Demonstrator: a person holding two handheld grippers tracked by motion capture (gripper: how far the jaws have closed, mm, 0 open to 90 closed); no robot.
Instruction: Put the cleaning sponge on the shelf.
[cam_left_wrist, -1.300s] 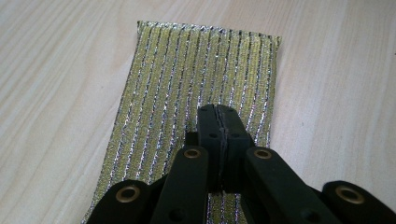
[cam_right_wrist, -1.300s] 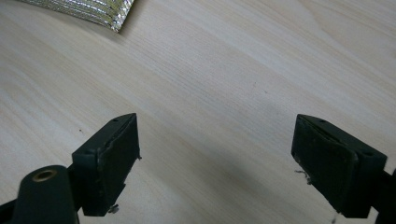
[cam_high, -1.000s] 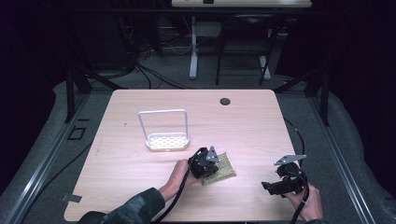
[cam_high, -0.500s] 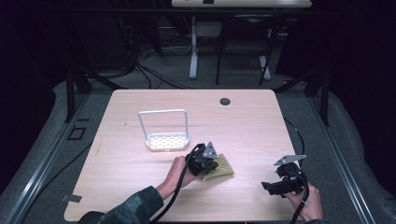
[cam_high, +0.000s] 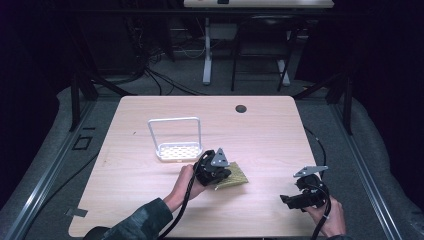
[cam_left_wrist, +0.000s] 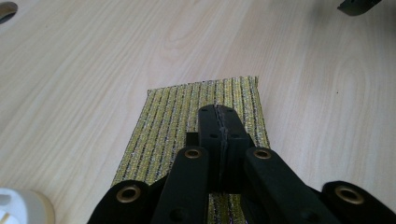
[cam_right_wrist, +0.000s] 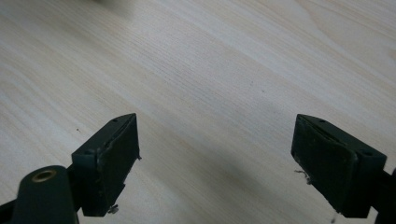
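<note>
Left tongs (cam_left_wrist: 219, 114) pressed together over striped sponge (cam_left_wrist: 196, 126), right tongs (cam_right_wrist: 215, 158) spread at table's (cam_high: 270, 135) 5 o'clock, no writing legible

Yellow-green cloth (cam_left_wrist: 187, 112) with dark lengthwise stripes, seen under black jaws; pale wood-grain table (cam_high: 270, 135); white perforated rack (cam_high: 176, 145) beyond the claw.

One light wooden table (cam_high: 260, 130). One white wire-framed rack with perforated base (cam_high: 176, 140), frame centre-left. One yellow-green striped woven cloth (cam_high: 232, 176), frame centre. One dark round hole in tabletop (cam_high: 241, 108), upper centre. Two black handheld grippers: left gripper (cam_high: 216, 172), right gripper (cam_high: 296, 201).
</note>
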